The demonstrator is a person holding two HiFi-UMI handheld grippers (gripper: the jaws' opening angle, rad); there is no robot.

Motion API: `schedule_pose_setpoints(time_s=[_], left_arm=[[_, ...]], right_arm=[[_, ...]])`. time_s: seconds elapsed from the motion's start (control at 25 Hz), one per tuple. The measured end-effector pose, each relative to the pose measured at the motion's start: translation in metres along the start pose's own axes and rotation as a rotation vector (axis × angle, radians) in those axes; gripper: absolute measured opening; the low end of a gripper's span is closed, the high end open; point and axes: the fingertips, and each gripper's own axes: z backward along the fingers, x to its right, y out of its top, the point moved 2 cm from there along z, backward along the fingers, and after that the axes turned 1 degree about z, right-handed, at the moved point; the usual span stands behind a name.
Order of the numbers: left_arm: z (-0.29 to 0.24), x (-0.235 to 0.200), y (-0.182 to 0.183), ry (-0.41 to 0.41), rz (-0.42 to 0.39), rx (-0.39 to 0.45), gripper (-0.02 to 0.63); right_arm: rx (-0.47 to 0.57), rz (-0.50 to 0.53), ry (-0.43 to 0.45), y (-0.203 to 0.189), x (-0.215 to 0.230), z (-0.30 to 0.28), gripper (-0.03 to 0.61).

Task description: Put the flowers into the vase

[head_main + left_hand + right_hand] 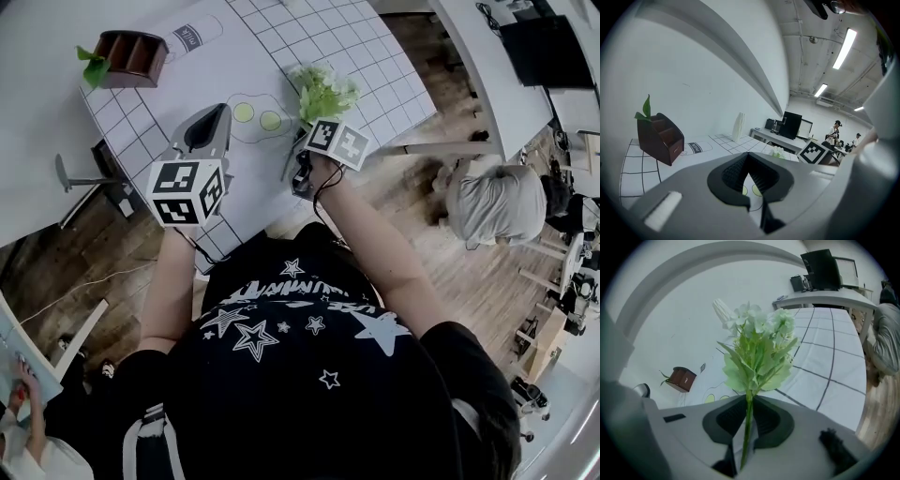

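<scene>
A bunch of pale green and white artificial flowers (323,92) stands over the gridded tablecloth, its thin stem running down between the jaws of my right gripper (300,155). In the right gripper view the stem passes straight through the narrow gap, the pads closed on it, and the blooms (757,352) fill the middle of the view. A white ribbed vase (723,310) stands far back on the table, also seen from the left gripper view as the vase (738,126). My left gripper (220,112) hovers left of the flowers, shut and empty (749,176).
A brown desk organizer (131,54) with a green leaf sits at the table's far left. Printed egg shapes (255,116) lie on the tablecloth between the grippers. The table's near edge (412,145) runs beside the right gripper. A person (497,202) crouches on the floor at right.
</scene>
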Motion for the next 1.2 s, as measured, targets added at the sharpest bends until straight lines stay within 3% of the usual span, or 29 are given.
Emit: schedule_pose_setpoints(time_s=[0.4, 0.6, 0.88, 1.2], left_arm=[[-0.005, 0.021, 0.0, 0.058, -0.03, -0.003, 0.008], [-0.004, 0.05, 0.008, 0.097, -0.068, 0.014, 0.008], [-0.012, 0.079, 0.022, 0.167, -0.093, 0.035, 0.008], [-0.02, 0.109, 0.028, 0.267, -0.11, 0.058, 0.008]], right_arm=[[0.039, -0.15, 0.286, 0.007, -0.007, 0.015, 0.049], [0.065, -0.071, 0.412, 0.032, -0.009, 0.031, 0.048], [0.123, -0.05, 0.593, 0.08, -0.012, 0.057, 0.048], [0.225, 0.077, 0.669, 0.144, 0.013, 0.088, 0.048]])
